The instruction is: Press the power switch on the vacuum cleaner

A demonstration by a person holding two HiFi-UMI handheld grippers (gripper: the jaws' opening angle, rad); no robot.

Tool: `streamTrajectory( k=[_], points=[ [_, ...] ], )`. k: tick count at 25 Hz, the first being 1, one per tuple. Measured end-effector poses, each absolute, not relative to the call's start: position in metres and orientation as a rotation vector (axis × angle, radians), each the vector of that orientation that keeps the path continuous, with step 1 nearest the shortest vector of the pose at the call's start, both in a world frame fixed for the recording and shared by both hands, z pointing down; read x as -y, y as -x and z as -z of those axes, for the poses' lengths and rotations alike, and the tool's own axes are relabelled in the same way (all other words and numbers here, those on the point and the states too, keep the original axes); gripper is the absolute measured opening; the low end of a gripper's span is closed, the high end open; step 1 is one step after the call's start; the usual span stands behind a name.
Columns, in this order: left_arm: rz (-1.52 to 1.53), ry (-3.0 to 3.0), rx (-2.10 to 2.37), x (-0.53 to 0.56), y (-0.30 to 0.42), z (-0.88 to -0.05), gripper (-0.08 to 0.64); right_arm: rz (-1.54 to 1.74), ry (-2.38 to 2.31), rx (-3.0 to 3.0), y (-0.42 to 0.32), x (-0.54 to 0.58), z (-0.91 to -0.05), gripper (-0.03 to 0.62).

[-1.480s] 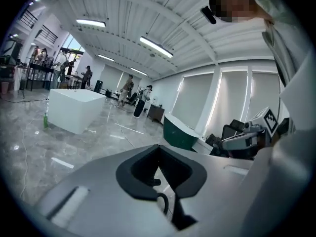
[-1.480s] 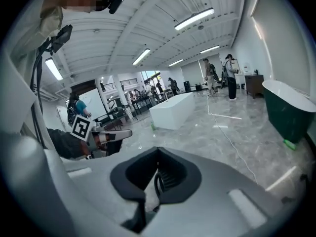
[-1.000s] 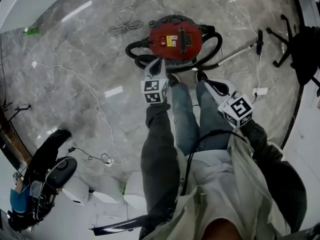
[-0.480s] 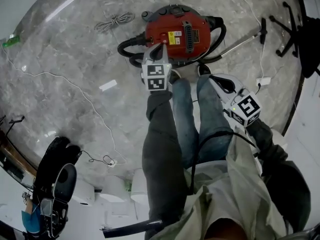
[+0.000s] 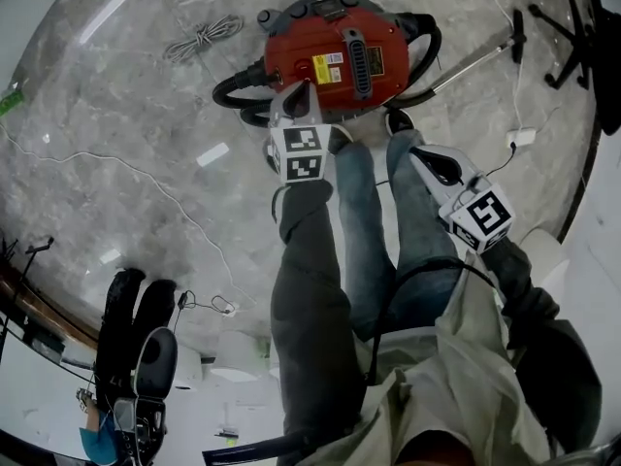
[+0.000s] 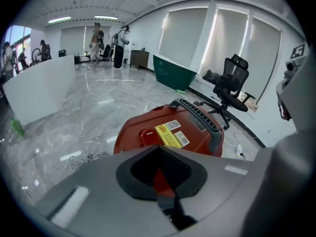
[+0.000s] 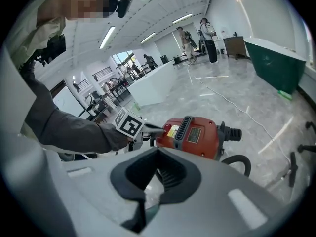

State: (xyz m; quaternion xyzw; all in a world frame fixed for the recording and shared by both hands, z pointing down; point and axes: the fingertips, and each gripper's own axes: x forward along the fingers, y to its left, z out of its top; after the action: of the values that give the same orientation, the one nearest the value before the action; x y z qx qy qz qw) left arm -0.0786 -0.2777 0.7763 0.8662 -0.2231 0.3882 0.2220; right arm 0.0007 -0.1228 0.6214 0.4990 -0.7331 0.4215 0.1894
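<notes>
The red vacuum cleaner (image 5: 335, 56) stands on the marble floor at the top of the head view, with a round red button (image 5: 303, 66) on its near left part. My left gripper (image 5: 302, 90) is shut with nothing in it, and its tip rests at the vacuum's near edge, just short of that button. From the left gripper view the red body (image 6: 168, 130) and the button (image 6: 148, 134) lie right beyond the closed jaws. My right gripper (image 5: 419, 155) is shut and empty, held back over the person's right leg. It looks at the vacuum (image 7: 195, 135) and the left gripper (image 7: 157, 129).
A black hose (image 5: 238, 90) curls round the vacuum, and its metal wand (image 5: 475, 61) runs off to the right. A coiled cord (image 5: 202, 37) lies to the left, an office chair (image 5: 572, 27) at top right, a white adapter (image 5: 521, 136) on the floor. The person's shoes (image 5: 398, 119) stand near the vacuum.
The person has stepped closer and the left gripper has gone forward, from in front of the hose to the vacuum's near edge by the button. The right gripper has kept its place.
</notes>
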Motion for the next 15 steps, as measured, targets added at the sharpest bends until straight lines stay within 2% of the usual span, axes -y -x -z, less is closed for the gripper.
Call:
streamTrajectory(
  k=[10,15],
  points=[
    [-0.913,-2.413,0.754,0.308,0.075,-0.754,0.005,-1.191,-1.464,2.049,-0.019,0.119,-0.622,0.002],
    [-0.968,-2.412,0.732,0.318,0.070,-0.759,0.005,-1.202,-1.485,2.035,-0.021,0.114,-0.622,0.002]
  ],
)
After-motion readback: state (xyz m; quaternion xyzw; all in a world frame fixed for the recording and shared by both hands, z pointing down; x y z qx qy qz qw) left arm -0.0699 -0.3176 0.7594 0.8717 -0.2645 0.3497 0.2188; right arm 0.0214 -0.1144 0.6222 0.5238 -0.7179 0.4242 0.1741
